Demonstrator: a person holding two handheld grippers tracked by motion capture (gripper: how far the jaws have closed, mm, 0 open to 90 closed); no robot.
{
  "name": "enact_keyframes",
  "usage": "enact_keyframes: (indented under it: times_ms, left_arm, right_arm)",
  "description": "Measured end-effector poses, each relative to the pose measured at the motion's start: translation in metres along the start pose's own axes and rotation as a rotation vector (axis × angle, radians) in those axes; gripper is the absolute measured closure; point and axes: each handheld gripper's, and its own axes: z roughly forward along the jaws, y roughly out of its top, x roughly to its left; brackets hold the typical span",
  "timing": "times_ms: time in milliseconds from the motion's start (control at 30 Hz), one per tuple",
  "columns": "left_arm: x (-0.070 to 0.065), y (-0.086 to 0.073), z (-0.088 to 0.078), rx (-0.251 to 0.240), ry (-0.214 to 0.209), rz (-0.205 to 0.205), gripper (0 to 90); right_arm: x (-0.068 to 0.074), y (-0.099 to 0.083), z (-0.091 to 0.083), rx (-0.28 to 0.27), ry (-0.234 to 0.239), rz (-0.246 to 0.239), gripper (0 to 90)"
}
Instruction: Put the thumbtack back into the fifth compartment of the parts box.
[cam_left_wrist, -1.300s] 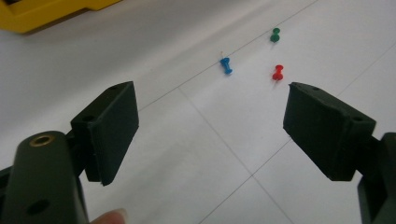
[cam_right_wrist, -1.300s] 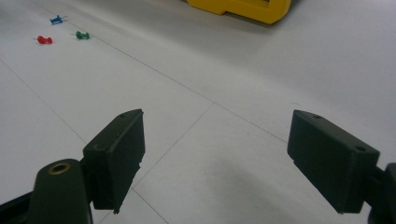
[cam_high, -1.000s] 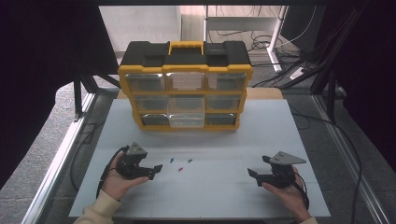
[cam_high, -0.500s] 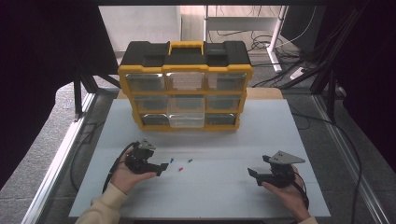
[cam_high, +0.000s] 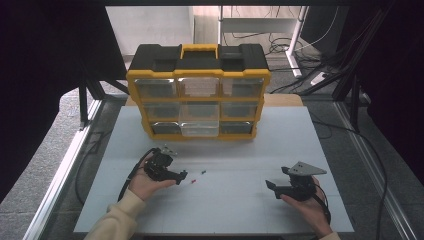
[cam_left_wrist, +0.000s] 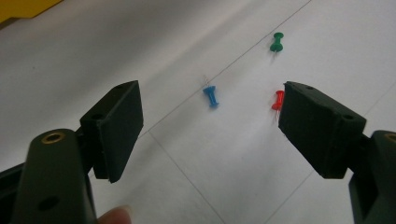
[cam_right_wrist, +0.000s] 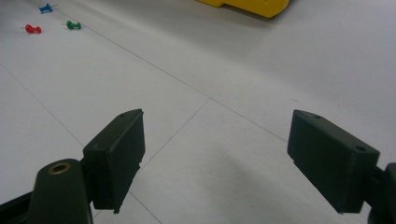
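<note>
Currently my left claw stands wide open, gripping nothing, low over the white worktop. Blue pushpin lies centre frame in the left gripper view, between the jaws but farther off. Red pushpin is partly cut off by the right-hand jaw; green pushpin sits upper right. From the high view the pins are mere specks. Right claw is also wide open and empty, with the yellow organiser cropped at the top edge of its view.

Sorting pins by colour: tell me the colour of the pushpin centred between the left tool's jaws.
Blue pushpin, clearest in the left gripper view.
</note>
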Motion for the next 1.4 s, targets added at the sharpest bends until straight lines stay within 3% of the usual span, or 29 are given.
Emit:
enact_keyframes:
  times_ms: [533,700,933,1200,1400]
  left_arm:
    - [-0.002,0.009,0.015,0.029,0.026,-0.001,23.4]
    - [0.002,0.010,0.020,0.051,0.038,0.026,24.4]
    - [0.002,0.011,0.030,0.073,0.063,0.031,26.1]
    - [0.001,0.010,0.034,0.087,0.079,0.047,34.2]
    - [0.000,0.010,0.034,0.083,0.031,0.044,47.6]
  right_arm:
    - [-0.001,0.000,-0.001,-0.004,-0.001,0.006,19.0]
    - [-0.001,-0.001,0.000,0.000,-0.003,0.004,18.9]
    - [-0.001,-0.001,-0.001,-0.005,-0.012,-0.003,18.9]
    - [-0.001,-0.001,-0.001,-0.004,-0.018,-0.003,18.9]
    - [-0.001,-0.001,-0.002,-0.006,-0.025,-0.003,18.9]
